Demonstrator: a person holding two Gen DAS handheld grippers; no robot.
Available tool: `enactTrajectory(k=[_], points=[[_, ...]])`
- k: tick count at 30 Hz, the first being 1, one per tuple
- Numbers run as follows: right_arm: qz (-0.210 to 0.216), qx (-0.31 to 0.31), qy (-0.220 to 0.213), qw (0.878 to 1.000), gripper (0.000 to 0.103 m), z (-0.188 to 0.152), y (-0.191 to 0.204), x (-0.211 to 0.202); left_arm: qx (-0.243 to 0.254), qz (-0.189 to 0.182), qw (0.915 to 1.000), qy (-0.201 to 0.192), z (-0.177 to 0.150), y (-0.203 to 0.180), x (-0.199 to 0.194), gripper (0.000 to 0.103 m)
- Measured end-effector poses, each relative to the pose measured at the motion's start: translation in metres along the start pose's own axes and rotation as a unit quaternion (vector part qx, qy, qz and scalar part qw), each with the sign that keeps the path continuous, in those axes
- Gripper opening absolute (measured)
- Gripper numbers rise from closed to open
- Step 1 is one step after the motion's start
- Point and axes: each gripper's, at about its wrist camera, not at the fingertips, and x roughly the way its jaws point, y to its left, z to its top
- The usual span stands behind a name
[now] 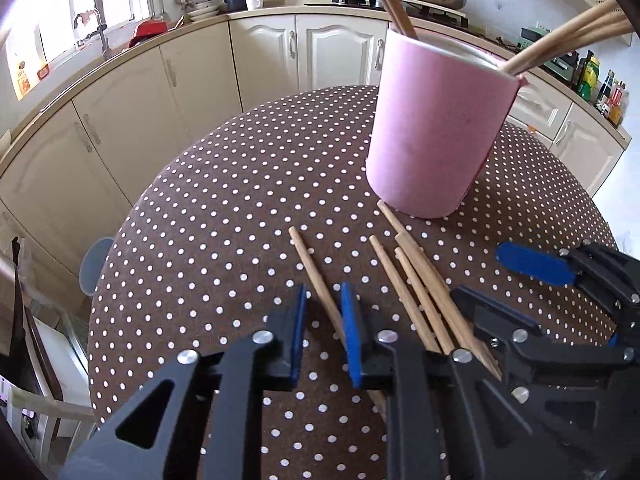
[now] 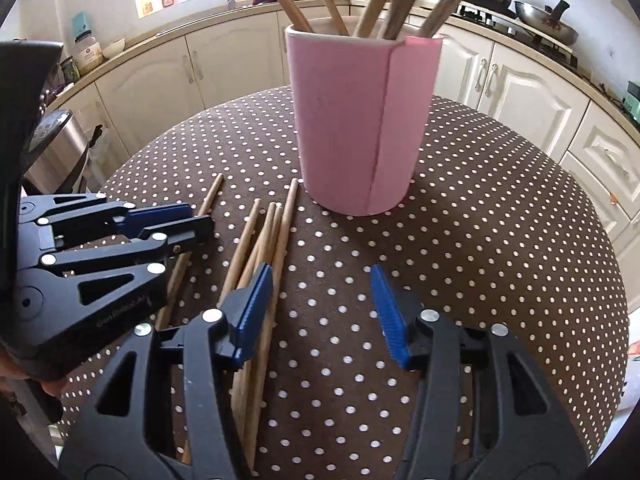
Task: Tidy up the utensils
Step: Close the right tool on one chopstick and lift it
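Blue-padded jaws of the left gripper [image 1: 323,320] stand narrowed around one lone chopstick [image 1: 316,276]; whether the pads truly pinch it cannot be told. Beside it, the right gripper [image 2: 322,316] hangs with jaws spread, its left pad over the loose bundle of chopsticks [image 2: 268,248], nothing between them. Ahead of both stands the pink holder [image 2: 360,120], already bristling with sticks. This looks like the pick-up step; next the lone stick must be lifted, tipped upright and dropped into the holder. Beneath lies a brown polka-dot tablecloth [image 2: 500,220]; beyond, cream kitchen cabinets [image 1: 264,56].
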Motion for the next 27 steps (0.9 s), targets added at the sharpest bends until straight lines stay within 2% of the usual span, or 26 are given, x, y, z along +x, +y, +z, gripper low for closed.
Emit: enactTrajectory(k=[2,8,9,11,19,27], points=[[0.008,-0.003,0.008,1.000,0.038,0.005,0.003,0.004,0.003,0.000,1.0000,0.000,0.000,-0.003,0.001,0.013],[0.004,-0.016,0.031,0.999,0.029,0.022,0.012,0.019,-0.005,-0.010,0.9999,-0.001,0.002,-0.004,0.002,0.011],[0.004,-0.015,0.035,0.999,0.019,0.026,0.011,0.021,-0.008,-0.012,0.9999,-0.001,0.002,-0.003,0.003,0.010],[0.005,-0.017,0.040,0.999,0.007,0.031,0.013,0.024,-0.012,-0.013,0.9998,-0.003,0.003,-0.002,0.003,0.008],[0.038,-0.009,0.039,0.998,0.006,0.021,0.009,0.006,-0.025,-0.034,0.9990,-0.012,-0.004,0.002,-0.014,0.006],[0.071,-0.007,-0.003,0.997,0.006,0.016,0.002,-0.046,-0.018,-0.048,0.9967,-0.062,-0.001,-0.007,-0.069,0.006]])
